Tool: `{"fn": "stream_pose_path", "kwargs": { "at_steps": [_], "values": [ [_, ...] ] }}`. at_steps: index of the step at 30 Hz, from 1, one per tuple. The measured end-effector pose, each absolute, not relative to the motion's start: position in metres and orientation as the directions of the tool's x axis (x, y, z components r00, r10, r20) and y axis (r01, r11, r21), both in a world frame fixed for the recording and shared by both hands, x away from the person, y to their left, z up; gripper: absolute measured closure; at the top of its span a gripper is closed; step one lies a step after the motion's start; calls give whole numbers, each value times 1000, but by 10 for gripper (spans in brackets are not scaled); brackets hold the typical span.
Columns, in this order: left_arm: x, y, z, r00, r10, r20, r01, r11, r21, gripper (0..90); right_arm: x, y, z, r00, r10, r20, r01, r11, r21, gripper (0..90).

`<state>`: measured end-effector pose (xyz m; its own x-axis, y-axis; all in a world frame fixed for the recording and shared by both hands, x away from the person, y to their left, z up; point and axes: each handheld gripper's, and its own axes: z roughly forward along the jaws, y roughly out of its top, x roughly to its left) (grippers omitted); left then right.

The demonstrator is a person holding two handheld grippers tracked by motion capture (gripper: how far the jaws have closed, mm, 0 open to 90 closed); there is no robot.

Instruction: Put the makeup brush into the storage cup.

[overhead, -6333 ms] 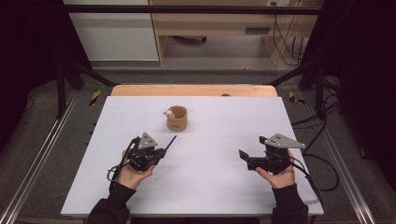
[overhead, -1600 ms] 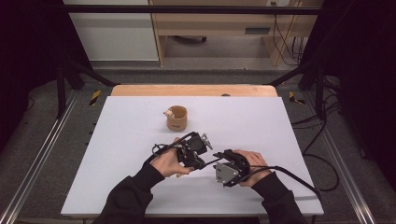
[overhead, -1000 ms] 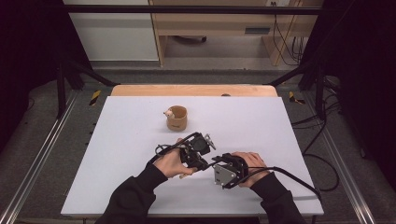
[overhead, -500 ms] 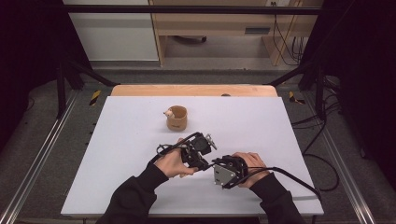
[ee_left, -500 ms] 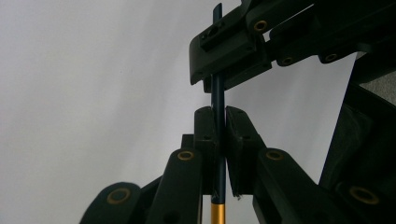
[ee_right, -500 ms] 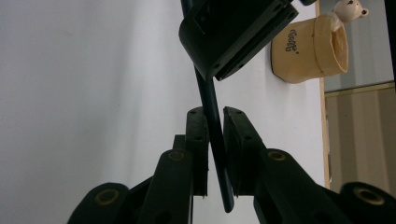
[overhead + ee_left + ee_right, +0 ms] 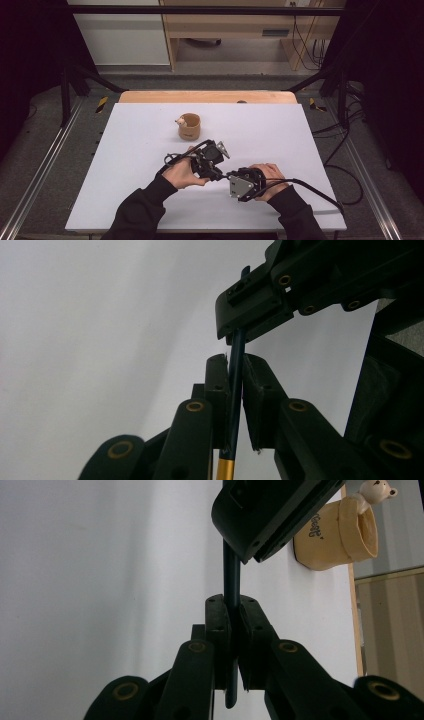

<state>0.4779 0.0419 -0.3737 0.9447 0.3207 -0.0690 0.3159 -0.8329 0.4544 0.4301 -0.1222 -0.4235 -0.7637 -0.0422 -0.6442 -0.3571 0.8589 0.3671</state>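
- The dark pen (image 7: 235,390), with a gold band at one end, is being held off the white bench (image 7: 125,150) between both tools — its long axis running straight from one to the other.
- The left tool (image 7: 234,377) is clamping the gold-banded end; the right tool (image 7: 231,612) has just been closing and is gripping the other end.
- The tan bear cup (image 7: 190,126) is standing well apart, beyond the left tool, with open bench all around — a pull-apart along the pen's axis looks unobstructed.

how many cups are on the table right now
1. A tan ceramic cup with a small bear figure on its rim stands on the white table, toward the far side, beyond both hands. Nothing suggests another is hidden.
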Motion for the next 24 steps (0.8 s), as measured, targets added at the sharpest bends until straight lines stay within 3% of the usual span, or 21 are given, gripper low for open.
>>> {"fn": "stream_pose_path", "kwargs": {
  "at_steps": [2, 5, 13, 24],
  "values": [
    [478, 43, -373, 945, 320, -64, 312, -831, 461, 753, 428, -123, -425, -783, 4, -622, -313, 862, 399, 849],
    [479, 48, -370, 946, 322, -49, 305, -824, 478, 700, 432, -124, -423, -773, -26, -633, -334, 866, 372, 849],
    [480, 73, -359, 938, 347, 9, 283, -778, 561, 533, 433, -125, -425, -797, 33, -603, -275, 869, 412, 849],
    [481, 117, -355, 885, 465, 24, 328, -658, 678, 380, 437, -127, -423, -802, 38, -596, -260, 876, 405, 849]
  ]
}}
